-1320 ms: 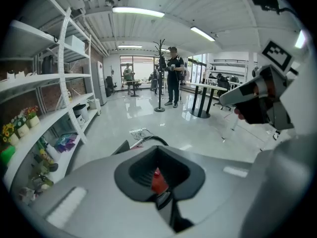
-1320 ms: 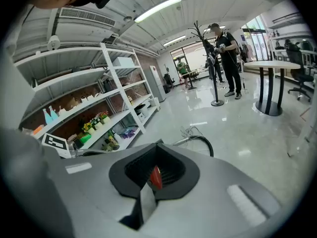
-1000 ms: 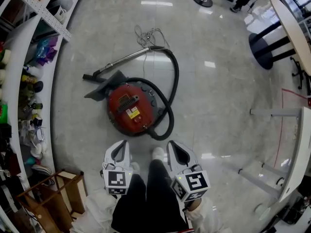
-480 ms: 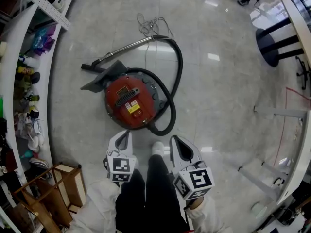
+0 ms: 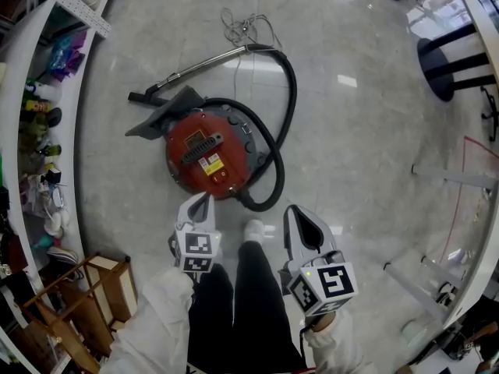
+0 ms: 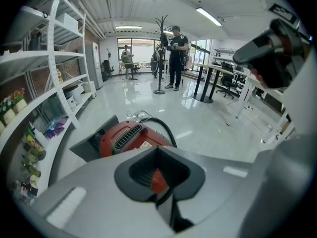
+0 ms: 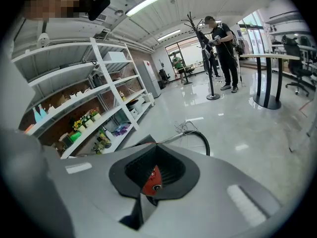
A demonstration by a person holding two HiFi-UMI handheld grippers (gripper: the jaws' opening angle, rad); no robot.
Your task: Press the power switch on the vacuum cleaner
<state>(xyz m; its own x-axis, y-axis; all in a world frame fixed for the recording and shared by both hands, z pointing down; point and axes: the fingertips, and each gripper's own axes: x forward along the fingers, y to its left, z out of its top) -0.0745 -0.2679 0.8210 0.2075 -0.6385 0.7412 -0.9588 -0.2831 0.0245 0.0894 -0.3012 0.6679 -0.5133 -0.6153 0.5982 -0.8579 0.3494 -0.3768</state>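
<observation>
Vacuum cleaner (image 5: 204,158) in front of two closed grippers

Closest are the person's dark trouser legs (image 5: 238,310). Beside them are the left gripper (image 5: 204,202) and the right gripper (image 5: 295,212), both pinched closed with nothing in them. Just past their tips, the round red vacuum cleaner sits on the shiny floor (image 5: 359,146). Its black hose (image 5: 287,123) loops around it. A tangled cord (image 5: 245,28) lies farther off.

Behind the fingers (image 7: 223,192) of the right gripper (image 7: 155,150), the vacuum cleaner (image 7: 152,180) shows only a red sliver.
</observation>
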